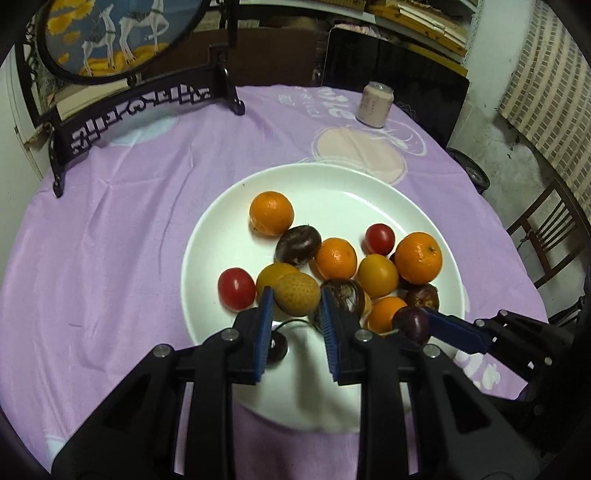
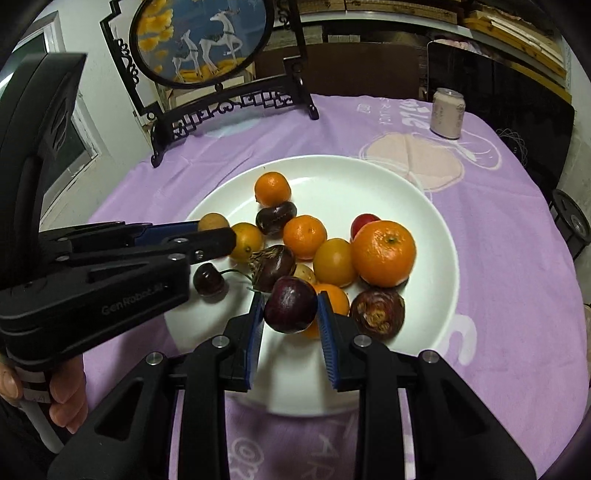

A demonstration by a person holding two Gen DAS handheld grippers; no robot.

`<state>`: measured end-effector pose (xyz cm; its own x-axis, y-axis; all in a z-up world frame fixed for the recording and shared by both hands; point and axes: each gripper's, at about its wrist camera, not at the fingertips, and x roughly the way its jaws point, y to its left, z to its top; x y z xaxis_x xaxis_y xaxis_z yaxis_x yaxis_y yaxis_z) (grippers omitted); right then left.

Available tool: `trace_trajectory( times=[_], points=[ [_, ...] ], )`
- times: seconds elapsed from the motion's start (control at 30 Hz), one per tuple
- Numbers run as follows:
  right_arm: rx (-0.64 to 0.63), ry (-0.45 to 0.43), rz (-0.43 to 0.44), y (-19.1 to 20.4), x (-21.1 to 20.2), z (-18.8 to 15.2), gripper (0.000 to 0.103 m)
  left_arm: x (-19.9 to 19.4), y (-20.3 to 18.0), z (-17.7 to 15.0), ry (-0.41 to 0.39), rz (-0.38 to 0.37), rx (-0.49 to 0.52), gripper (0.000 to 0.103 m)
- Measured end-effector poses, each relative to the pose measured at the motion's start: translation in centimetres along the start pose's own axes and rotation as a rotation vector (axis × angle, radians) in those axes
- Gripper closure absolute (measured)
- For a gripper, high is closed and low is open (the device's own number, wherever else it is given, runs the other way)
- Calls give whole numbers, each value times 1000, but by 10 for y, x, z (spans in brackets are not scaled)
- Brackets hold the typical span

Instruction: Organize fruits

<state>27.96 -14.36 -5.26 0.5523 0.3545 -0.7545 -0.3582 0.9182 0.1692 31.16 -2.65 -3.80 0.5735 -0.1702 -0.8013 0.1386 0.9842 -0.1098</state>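
Surface [image 1: 122, 229]: purple printed cloth. Pale drink can [image 1: 374, 105] upright, far side. Black carved stand [image 1: 140, 110] holding round deer painting [image 1: 110, 33], far left. Wooden chair [image 1: 550, 236] beside surface.

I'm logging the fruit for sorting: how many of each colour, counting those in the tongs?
Oranges: 4
Yellow fruits: 2
Red tomatoes: 2
Tan fruits: 2 (one in left tongs)
Dark fruits: 5 (one in right tongs)
Total: 15
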Motion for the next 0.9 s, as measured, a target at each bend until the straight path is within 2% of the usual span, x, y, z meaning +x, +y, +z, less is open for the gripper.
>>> trace_trajectory(
  times=[0.13, 0.2, 0.23, 0.27, 0.33, 0.37, 0.43, 0.47, 0.53, 0.73, 0.9],
  points=[
    [-19, -3, -11, 1, 6, 3, 74, 7, 1, 3, 5, -2, 7, 77],
    [-32, -11, -27, 3, 6, 4, 55, 7, 2, 2, 6, 7, -2, 70],
    [-45, -19, -56, 5, 4, 4, 37, 7, 4, 1, 7, 12, -5, 48],
    [-65, -27, -96, 7, 2, 3, 37, 3, 6, 0, 0, 16, -9, 26],
    [-117, -48, -182, 13, -8, -2, 36, -13, 7, -5, -53, 30, -9, 19],
    [-130, -56, -206, 14, -13, -6, 29, -24, 5, -9, -81, 44, 5, 12],
    [-131, -77, -219, 16, -26, -16, 20, -40, 2, -18, -112, 75, 18, 3],
    [-125, -87, -215, 16, -33, -21, 13, -49, -1, -26, -136, 89, 27, 3],
    [-106, -105, -215, 18, -45, -31, 7, -63, -5, -40, -158, 102, 45, 3],
    [-66, -107, -238, 27, -72, -61, 3, -99, -6, -95, -177, 166, 19, 3],
    [-50, -69, -261, 36, -78, -79, 3, -118, 1, -121, -178, 177, -3, 3]
  ],
)
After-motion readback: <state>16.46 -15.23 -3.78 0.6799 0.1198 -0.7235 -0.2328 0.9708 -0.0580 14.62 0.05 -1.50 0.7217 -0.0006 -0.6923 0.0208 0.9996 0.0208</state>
